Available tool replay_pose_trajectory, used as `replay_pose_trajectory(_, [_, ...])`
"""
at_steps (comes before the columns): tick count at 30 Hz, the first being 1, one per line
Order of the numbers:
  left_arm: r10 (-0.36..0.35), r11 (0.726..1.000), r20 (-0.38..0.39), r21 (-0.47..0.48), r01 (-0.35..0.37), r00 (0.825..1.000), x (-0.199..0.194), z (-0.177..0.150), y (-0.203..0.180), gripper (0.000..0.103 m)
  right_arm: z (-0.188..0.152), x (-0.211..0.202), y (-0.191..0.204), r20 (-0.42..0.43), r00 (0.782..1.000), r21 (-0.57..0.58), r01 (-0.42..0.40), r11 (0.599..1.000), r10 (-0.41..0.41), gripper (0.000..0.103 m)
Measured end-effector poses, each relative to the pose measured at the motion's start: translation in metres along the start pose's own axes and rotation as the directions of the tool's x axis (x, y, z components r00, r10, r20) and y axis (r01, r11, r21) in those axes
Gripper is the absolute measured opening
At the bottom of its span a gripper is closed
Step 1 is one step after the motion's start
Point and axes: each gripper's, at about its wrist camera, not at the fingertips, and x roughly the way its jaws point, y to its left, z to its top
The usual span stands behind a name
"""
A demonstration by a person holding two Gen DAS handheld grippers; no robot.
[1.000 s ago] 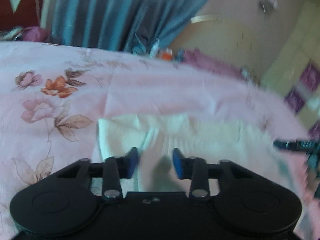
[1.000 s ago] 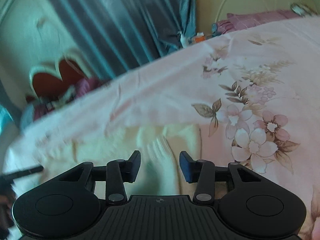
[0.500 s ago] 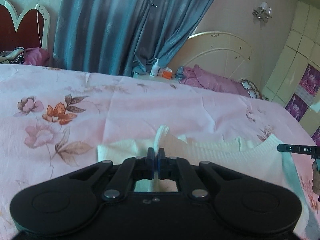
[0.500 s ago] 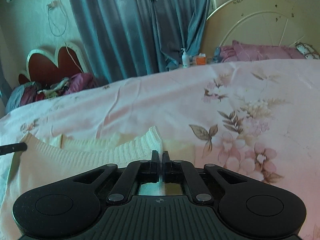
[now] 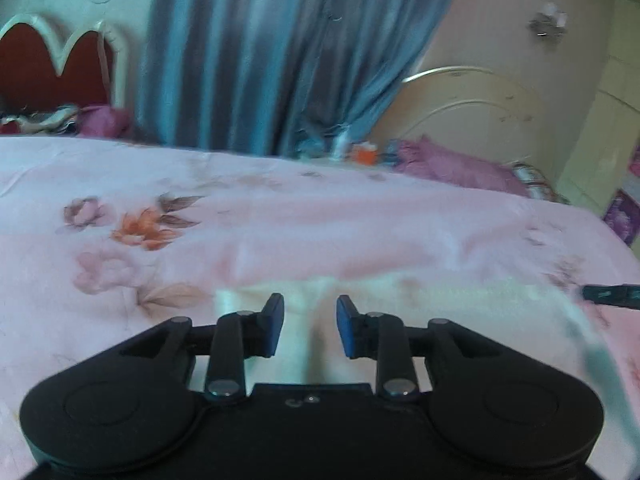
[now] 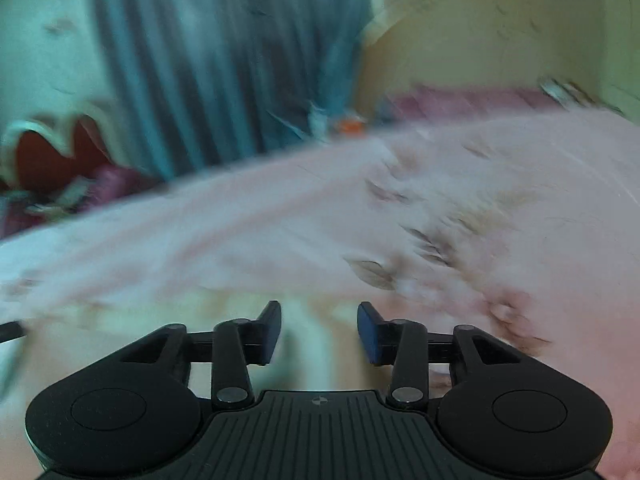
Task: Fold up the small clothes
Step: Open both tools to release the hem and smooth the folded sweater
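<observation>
A cream knit garment (image 5: 460, 304) lies flat on the pink floral bedsheet (image 5: 280, 216), close under both grippers. My left gripper (image 5: 310, 322) hovers over the garment's left part. Its jaws are opening, and a raised fold of the cloth runs between the blue pads without touching them. In the blurred right wrist view my right gripper (image 6: 319, 326) is over the garment (image 6: 224, 312) near its right edge. Its jaws are opening too, with pale cloth below the gap but nothing pinched. The right gripper's dark tip (image 5: 608, 296) shows at the far right of the left wrist view.
Blue curtains (image 5: 280, 52) hang behind the bed. A red heart-shaped headboard (image 5: 52, 76) with piled clothes stands at the back left. A cream metal bed frame (image 5: 472, 108) with purple bedding, and small bottles (image 5: 362, 152), stand at the back right. Bare sheet stretches beyond the garment.
Half a second ago both grippers were shut on the garment's upper edge. Now both stand apart with the cloth let go and lying on the sheet. Both views have shifted and blurred.
</observation>
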Motion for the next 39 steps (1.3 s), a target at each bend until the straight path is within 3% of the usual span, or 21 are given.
replay_pose_trajectory(4, [-0.102, 0.983, -0.08, 0.145, 0.113, 0.992, 0.015, -0.013, -0.063, 0.034, -0.019, 0.02, 0.063, -0.103, 0.982, -0.139, -0.169, 0.976, 0.156, 0.041])
replay_pose_trajectory(6, [-0.116, 0.98, -0.106, 0.151, 0.131, 0.988, 0.024, -0.019, -0.072, 0.04, -0.024, 0.027, 0.078, -0.127, 0.975, -0.171, -0.203, 0.964, 0.183, 0.042])
replay_pose_trajectory(9, [-0.063, 0.986, -0.102, 0.146, 0.078, 0.993, 0.03, -0.021, -0.058, 0.043, -0.025, 0.03, 0.068, -0.135, 0.977, -0.211, -0.19, 0.959, 0.164, 0.042])
replay_pose_trajectory(11, [0.008, 0.993, -0.077, 0.114, 0.001, 0.997, 0.026, -0.021, -0.033, 0.041, -0.021, 0.026, 0.041, -0.075, 0.997, -0.191, -0.031, 0.981, 0.017, 0.042])
replay_pose_trajectory(12, [0.022, 0.996, -0.073, 0.087, -0.015, 0.997, 0.026, -0.02, -0.018, 0.04, -0.017, 0.028, 0.017, -0.066, 0.994, -0.142, 0.072, 0.987, -0.082, 0.042])
replay_pose_trajectory(13, [0.017, 0.998, -0.07, 0.064, -0.012, 0.997, 0.026, -0.019, -0.005, 0.039, -0.015, 0.029, -0.002, -0.075, 0.99, -0.091, 0.109, 0.99, -0.116, 0.042])
replay_pose_trajectory(15, [-0.009, 0.998, -0.063, 0.067, 0.013, 0.998, 0.025, -0.018, 0.005, 0.038, -0.012, 0.027, -0.023, -0.094, 0.993, -0.053, 0.063, 0.997, -0.067, 0.042])
replay_pose_trajectory(16, [-0.008, 0.998, -0.061, 0.067, 0.012, 0.998, 0.024, -0.016, 0.004, 0.038, -0.009, 0.023, -0.02, -0.094, 0.992, -0.073, 0.075, 0.995, -0.081, 0.042])
replay_pose_trajectory(17, [-0.001, 0.998, -0.053, 0.062, 0.005, 0.999, 0.02, -0.014, 0.0, 0.04, -0.008, 0.016, -0.012, -0.08, 0.993, -0.081, 0.085, 0.993, -0.092, 0.042])
replay_pose_trajectory(20, [-0.018, 0.997, 0.007, 0.08, 0.017, 1.0, -0.004, -0.017, -0.026, 0.045, -0.013, -0.006, 0.021, -0.044, 0.999, -0.12, -0.011, 0.993, 0.005, 0.042])
replay_pose_trajectory(25, [-0.07, 0.989, -0.057, 0.129, 0.077, 0.996, -0.007, -0.041, -0.081, 0.046, -0.042, -0.004, 0.068, -0.121, 0.986, -0.205, -0.134, 0.97, 0.111, 0.042])
replay_pose_trajectory(28, [-0.001, 0.988, -0.082, 0.153, 0.014, 0.997, -0.002, -0.054, -0.087, 0.047, -0.05, -0.003, 0.063, -0.118, 0.991, -0.241, -0.097, 0.966, 0.069, 0.042])
replay_pose_trajectory(31, [0.062, 0.993, -0.069, 0.101, -0.054, 0.996, -0.01, -0.057, -0.058, 0.041, -0.046, -0.008, 0.025, -0.088, 0.992, -0.164, 0.076, 0.984, -0.091, 0.042])
replay_pose_trajectory(33, [0.072, 0.994, -0.07, 0.086, -0.065, 0.995, -0.017, -0.055, -0.048, 0.041, -0.045, -0.014, 0.012, -0.109, 0.991, -0.131, 0.066, 0.989, -0.081, 0.042])
replay_pose_trajectory(35, [0.071, 0.994, -0.057, 0.089, -0.066, 0.996, -0.023, -0.05, -0.055, 0.045, -0.044, -0.027, 0.026, -0.074, 0.993, -0.188, 0.072, 0.979, -0.087, 0.042])
replay_pose_trajectory(39, [0.007, 0.989, -0.045, 0.146, -0.001, 0.999, -0.035, -0.055, -0.095, 0.048, -0.055, -0.035, 0.07, -0.085, 0.996, -0.256, -0.055, 0.965, 0.034, 0.042])
